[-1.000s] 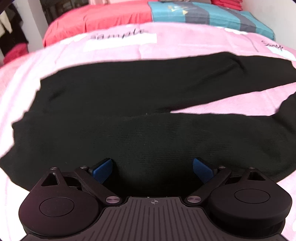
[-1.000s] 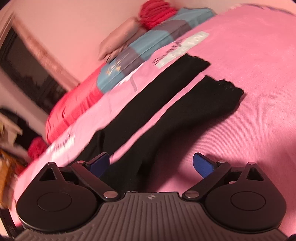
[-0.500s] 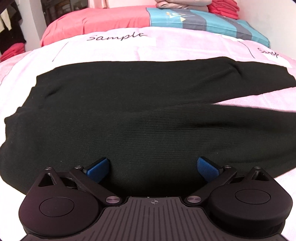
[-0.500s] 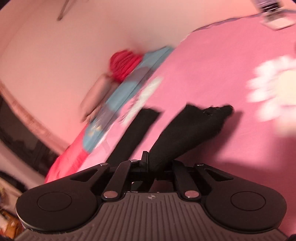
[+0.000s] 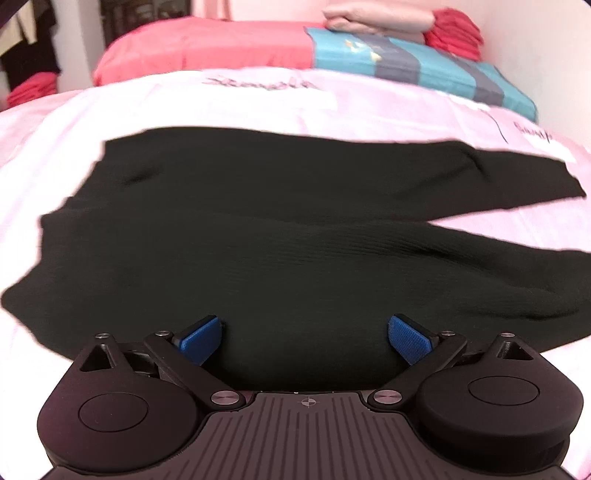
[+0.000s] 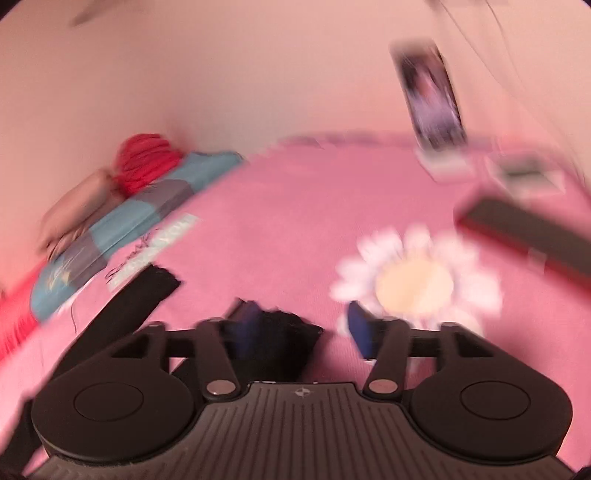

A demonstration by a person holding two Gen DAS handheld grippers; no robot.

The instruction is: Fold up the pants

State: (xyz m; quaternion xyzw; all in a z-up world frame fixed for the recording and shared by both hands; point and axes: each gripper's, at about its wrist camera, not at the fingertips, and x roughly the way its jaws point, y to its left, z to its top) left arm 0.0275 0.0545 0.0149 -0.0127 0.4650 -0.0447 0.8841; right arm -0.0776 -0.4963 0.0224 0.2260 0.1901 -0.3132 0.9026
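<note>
Black pants (image 5: pixel 277 229) lie spread on the pink bed cover (image 5: pixel 369 110), waist to the left and both legs running right. My left gripper (image 5: pixel 306 332) is open over the near edge of the pants, its blue pads (image 5: pixel 201 338) wide apart with cloth below them. In the blurred right wrist view, the right gripper (image 6: pixel 300 325) has its jaws opening. The end of the near leg (image 6: pixel 284 339) sits between them, close to the left pad and clear of the right pad (image 6: pixel 360 328). The far leg's end (image 6: pixel 147 291) lies to the left.
A red blanket (image 5: pixel 207 48), a blue and grey striped one (image 5: pixel 406 62) and folded red cloth (image 5: pixel 454 33) line the bed's far side by the wall. A phone on a stand (image 6: pixel 432 99) and a dark flat object (image 6: pixel 524 236) sit at the right beyond a flower print (image 6: pixel 413 280).
The right gripper went from open to shut on the near leg's end, and its jaws now stand apart again. Its view swung right. The near leg shifted toward the far leg.
</note>
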